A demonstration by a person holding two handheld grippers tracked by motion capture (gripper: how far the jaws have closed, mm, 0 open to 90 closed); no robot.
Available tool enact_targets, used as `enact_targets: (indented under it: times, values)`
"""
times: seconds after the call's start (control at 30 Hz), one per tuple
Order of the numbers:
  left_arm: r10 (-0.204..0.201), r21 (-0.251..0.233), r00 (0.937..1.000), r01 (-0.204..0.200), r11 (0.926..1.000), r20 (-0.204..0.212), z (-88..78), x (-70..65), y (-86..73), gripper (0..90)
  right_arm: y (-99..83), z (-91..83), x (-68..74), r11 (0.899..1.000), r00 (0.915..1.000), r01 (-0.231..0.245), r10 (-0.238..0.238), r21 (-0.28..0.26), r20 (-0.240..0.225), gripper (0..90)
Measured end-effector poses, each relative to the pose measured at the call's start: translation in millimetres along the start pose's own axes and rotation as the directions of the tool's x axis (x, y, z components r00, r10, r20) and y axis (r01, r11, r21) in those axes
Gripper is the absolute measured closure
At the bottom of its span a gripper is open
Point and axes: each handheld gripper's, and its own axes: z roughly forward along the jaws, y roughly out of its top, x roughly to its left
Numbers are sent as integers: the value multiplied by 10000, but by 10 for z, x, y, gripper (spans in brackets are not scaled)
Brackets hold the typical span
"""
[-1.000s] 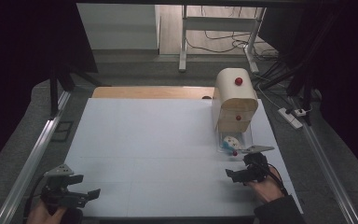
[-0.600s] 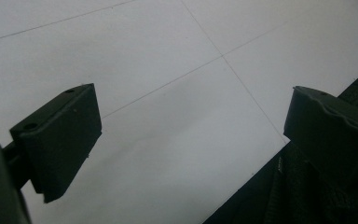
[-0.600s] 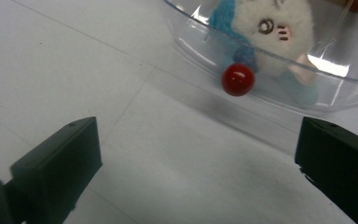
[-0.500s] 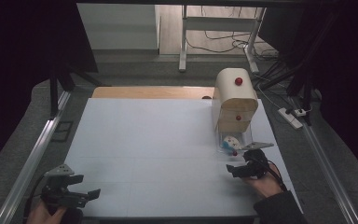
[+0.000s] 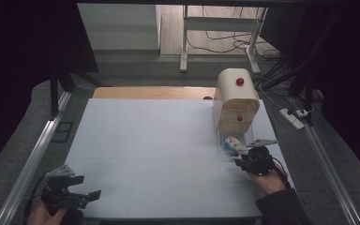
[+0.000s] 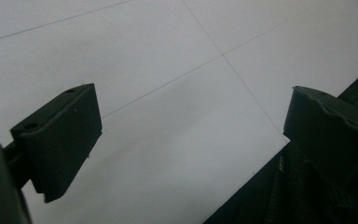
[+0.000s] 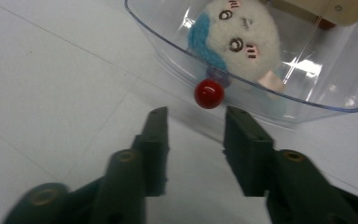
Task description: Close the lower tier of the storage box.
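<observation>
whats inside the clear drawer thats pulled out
A white plush toy with a blue patch lies in the clear drawer. Its lower part and the drawer's back end, under the wooden cabinet, are hidden.

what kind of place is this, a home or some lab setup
Most likely a lab or recording setup, not a home: a white work table edged by metal rails, dark curtains around it, and loose cables with a power strip on the floor behind a small drawer unit.

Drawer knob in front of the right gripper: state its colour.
Glossy red: the knob on the clear drawer shows best in the right gripper view.
</observation>
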Motion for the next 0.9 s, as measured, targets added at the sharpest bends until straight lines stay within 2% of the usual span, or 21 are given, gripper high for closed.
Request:
enact_targets:
  times: [0.13,0.27,0.47,0.73,0.9]
  values:
    - [3,1,10000,-3,10000,1,0,-1,0,43,16,-13,-44,10000,9998,67,-68,57,196,794]
    - [15,6,10000,-15,10000,-10,2,-2,0,43,26,-13,-86,9999,9997,98,-101,133,228,888]
    - [13,9,10000,-13,10000,-12,2,-2,1,44,57,7,-127,9999,9994,11,-15,114,346,889]
    - [17,17,10000,-17,10000,-21,3,-3,1,44,77,48,-146,9998,9989,118,-126,177,458,889]
    - [12,26,10000,-12,10000,-24,4,-2,2,45,100,21,-146,9999,9986,26,-20,-118,521,889]
